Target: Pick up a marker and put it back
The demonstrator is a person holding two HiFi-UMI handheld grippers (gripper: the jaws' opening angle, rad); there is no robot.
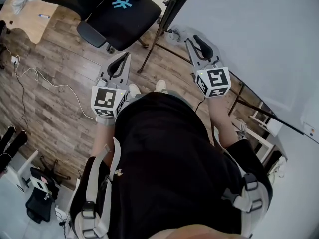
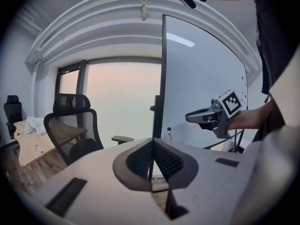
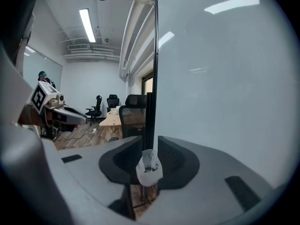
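Left gripper [image 1: 123, 58]: jaws closed, empty. Right gripper [image 1: 192, 41]: jaws slightly apart, empty, near one black-framed white whiteboard [image 1: 249, 34]. One black mesh office chair [image 1: 124, 19] beside whiteboard.

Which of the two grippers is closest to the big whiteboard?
The right gripper: it sits right beside the whiteboard edge, while the left gripper is out over the wooden floor, pointing toward the black chair.

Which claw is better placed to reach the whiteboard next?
Right, probably. The right claw points along the edge of the whiteboard, jaws apart, with a small white object lined up in their gap. The left claw is shut, out over the floor by the office chair.
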